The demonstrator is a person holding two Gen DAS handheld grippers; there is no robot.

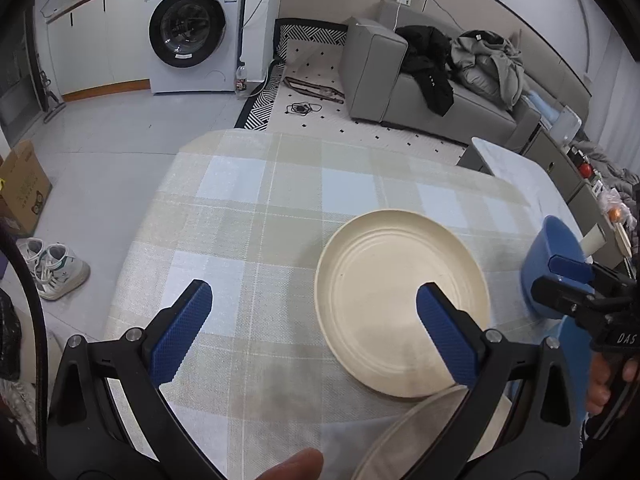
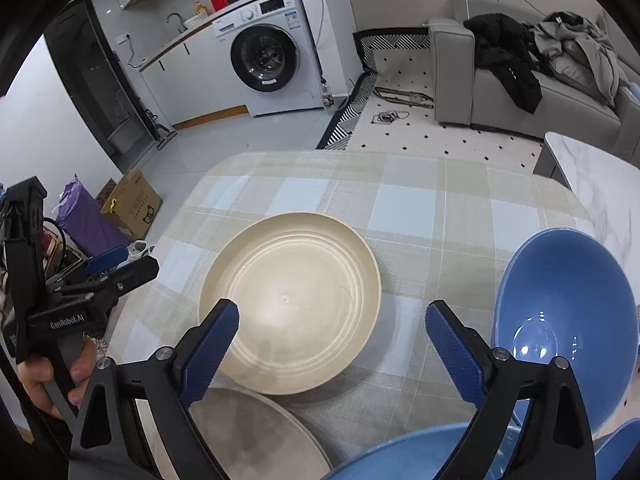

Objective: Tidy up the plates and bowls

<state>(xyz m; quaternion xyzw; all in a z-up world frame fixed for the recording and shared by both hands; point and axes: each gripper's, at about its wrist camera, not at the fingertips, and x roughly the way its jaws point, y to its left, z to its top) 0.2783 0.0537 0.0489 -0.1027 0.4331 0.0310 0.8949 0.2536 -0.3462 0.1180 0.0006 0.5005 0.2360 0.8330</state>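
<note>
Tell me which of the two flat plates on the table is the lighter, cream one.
The cream plate in the middle of the checked cloth, farther from the grippers. The other, a grey plate, lies nearer at the table's edge, its rim just overlapping the cream one's.

The right gripper [image 2: 332, 340] hangs with jaws wide and empty over a checked table [image 2: 420, 208], above a cream plate [image 2: 288, 300], with a grey plate [image 2: 256, 436] nearer, a blue bowl [image 2: 568, 320] at right, and the left gripper [image 2: 112, 264] at left.
</note>
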